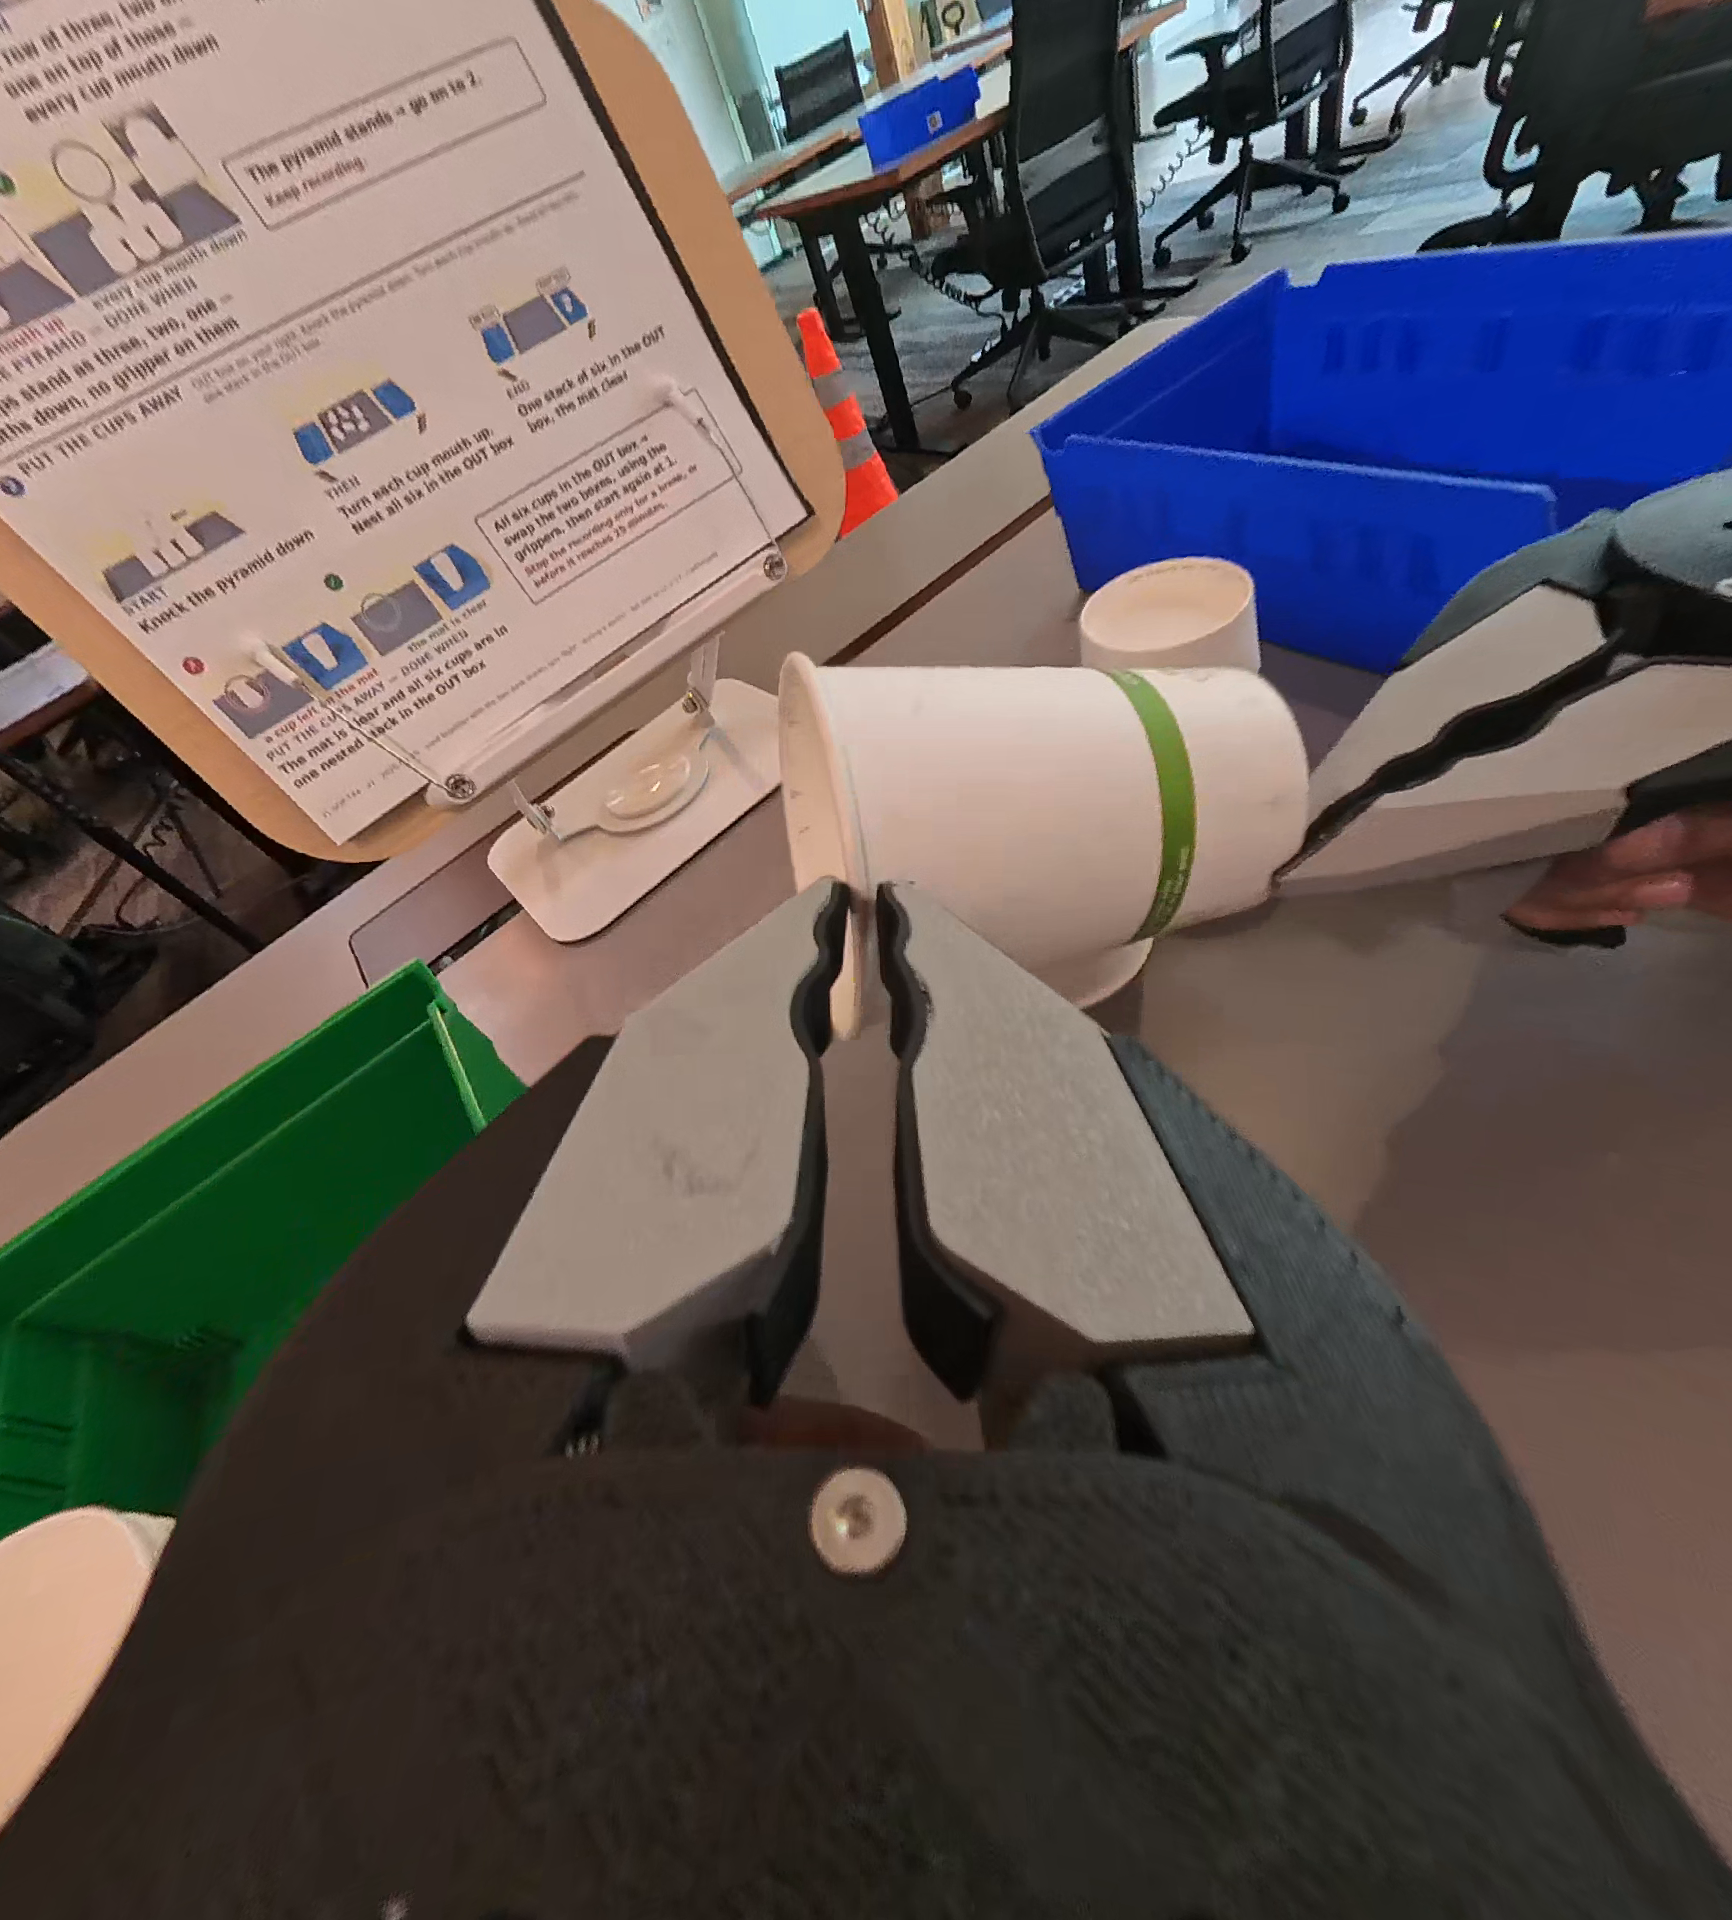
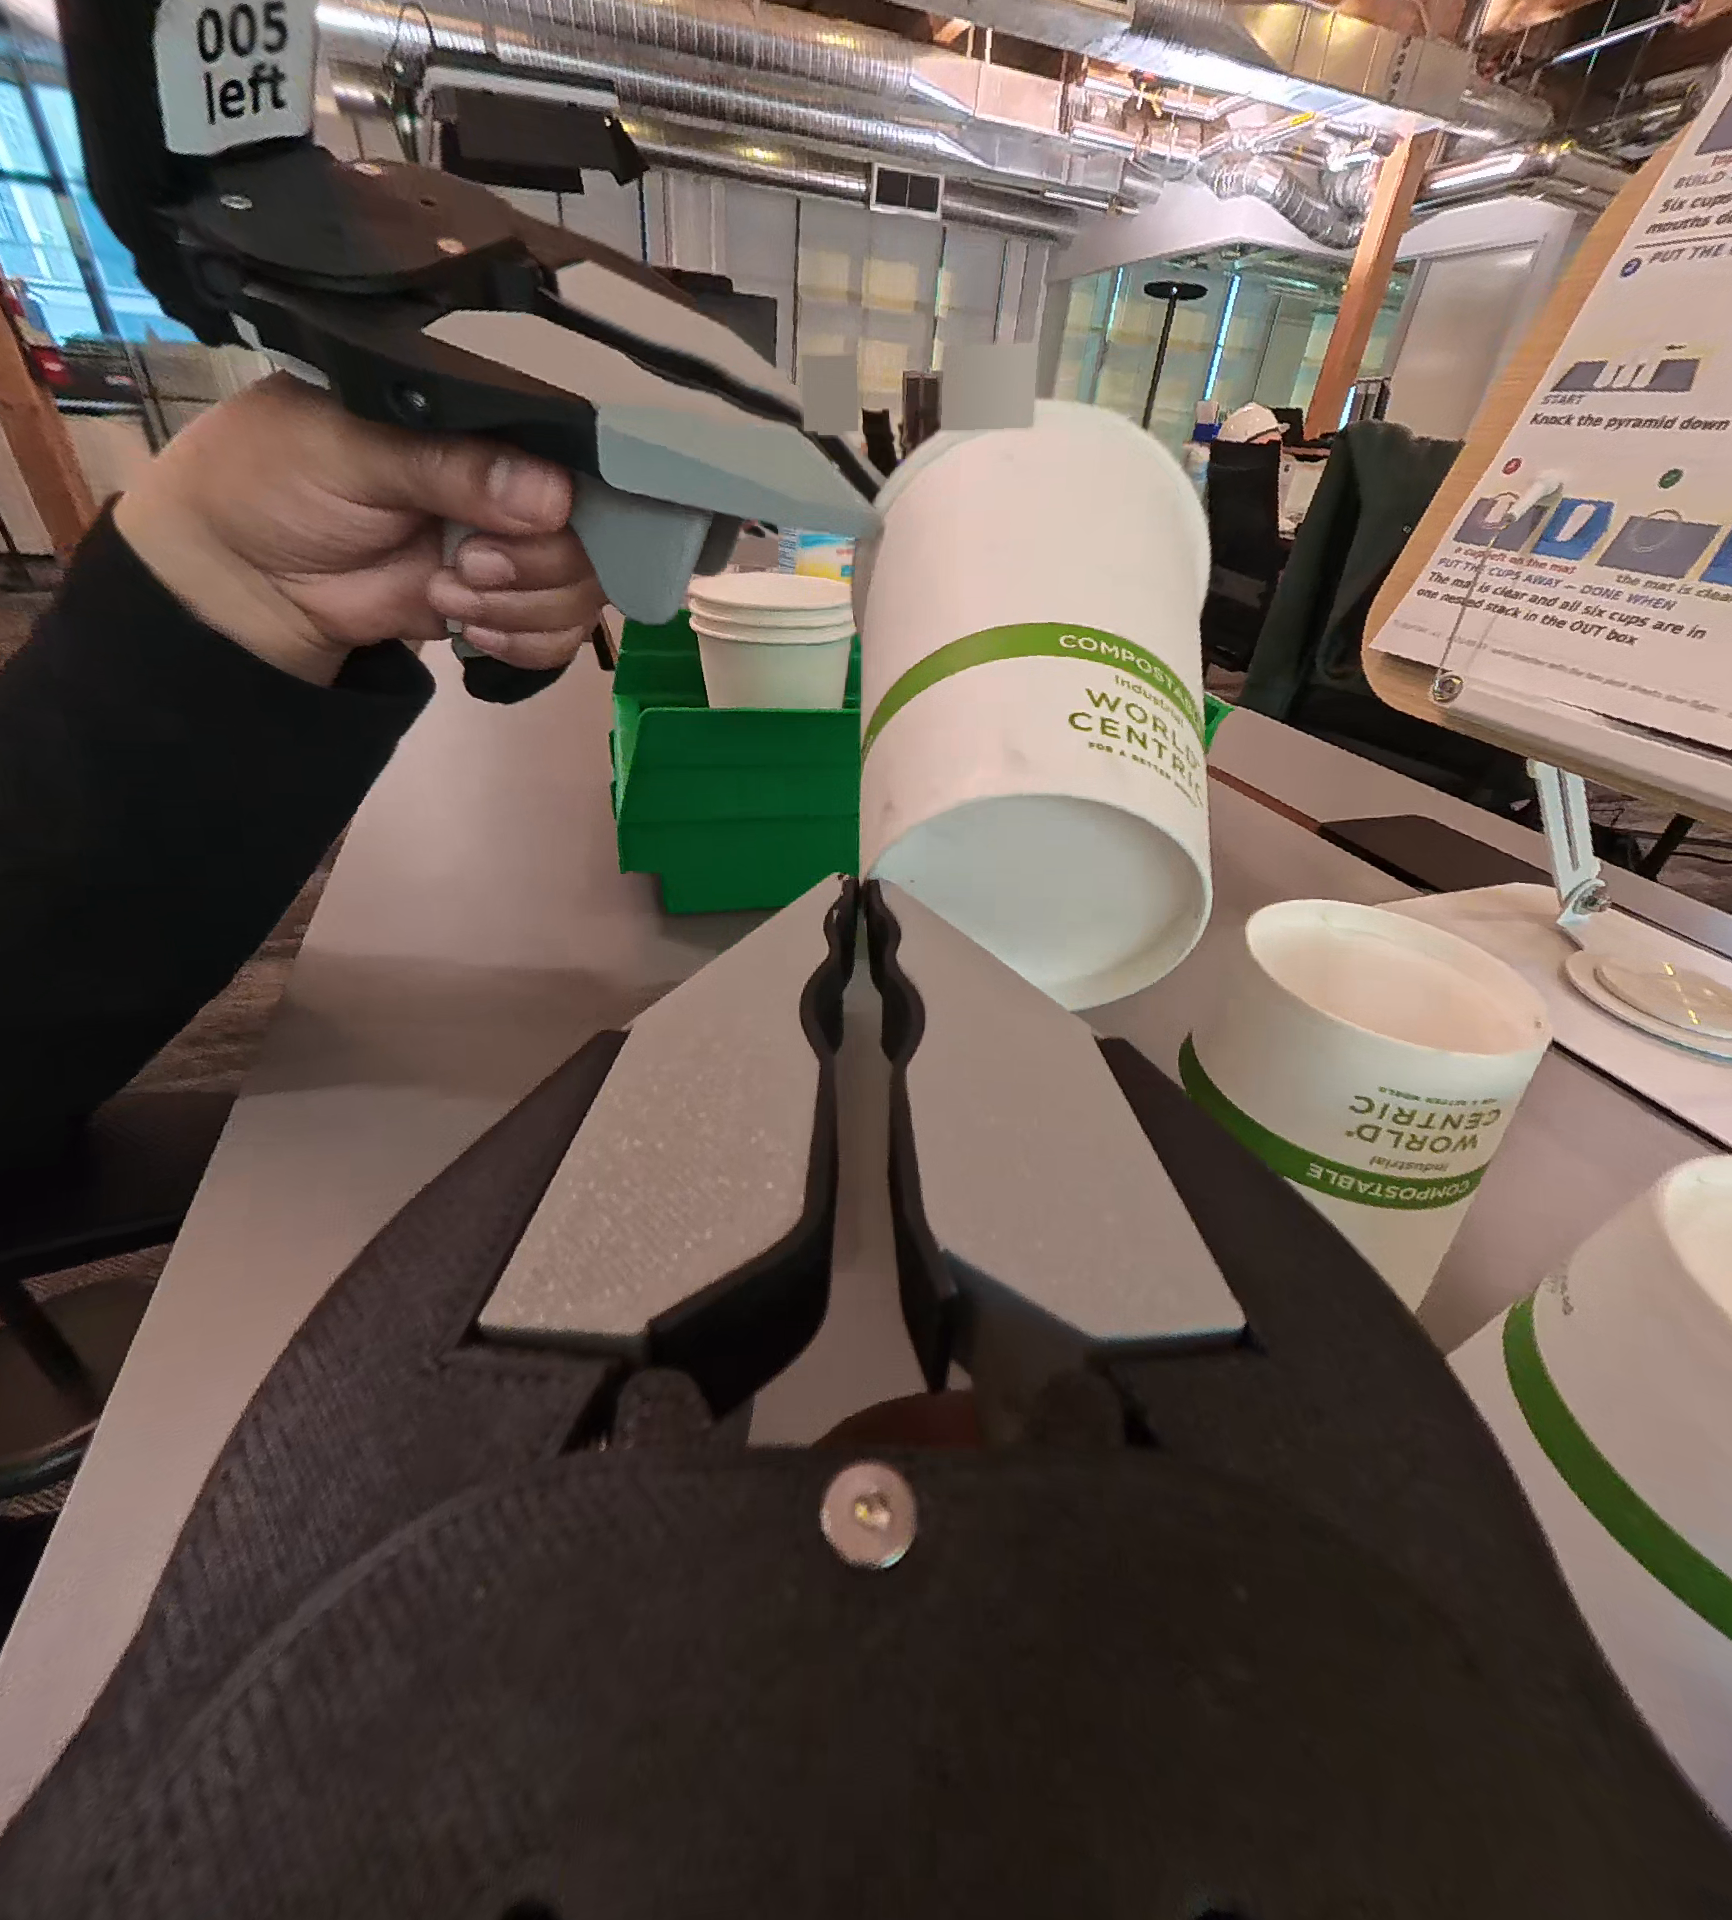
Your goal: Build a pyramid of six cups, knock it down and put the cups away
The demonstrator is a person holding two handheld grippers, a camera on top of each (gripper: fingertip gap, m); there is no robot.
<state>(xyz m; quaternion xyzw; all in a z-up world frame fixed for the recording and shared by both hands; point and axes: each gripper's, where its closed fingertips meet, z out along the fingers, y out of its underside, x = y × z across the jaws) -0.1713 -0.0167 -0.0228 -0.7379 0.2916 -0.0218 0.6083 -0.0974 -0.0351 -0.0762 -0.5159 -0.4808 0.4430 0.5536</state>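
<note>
My left gripper [image 1: 864,904] is shut on the rim of a white paper cup with a green band [image 1: 1007,790]. It holds the cup on its side above the grey table. In the right wrist view the same cup [image 2: 1028,707] hangs tilted, base towards the camera, from the left gripper [image 2: 867,497]. My right gripper [image 2: 857,896] is shut and empty, with its tips against the edge of the cup's base; it also shows in the left wrist view [image 1: 1303,842]. Two more cups [image 2: 1361,1091] [image 2: 1693,1403] stand mouth down at the right. One of them shows behind the held cup [image 1: 1168,613].
A green bin [image 2: 737,790] holds a nested stack of cups [image 2: 774,644]; it sits at the left in the left wrist view [image 1: 218,1195]. A blue bin [image 1: 1464,447] stands on the far right. An instruction board on a stand [image 1: 322,364] is behind the table. An orange cone [image 1: 846,426] stands on the floor. Across from one pair of fingers to the other is roughly 10 cm.
</note>
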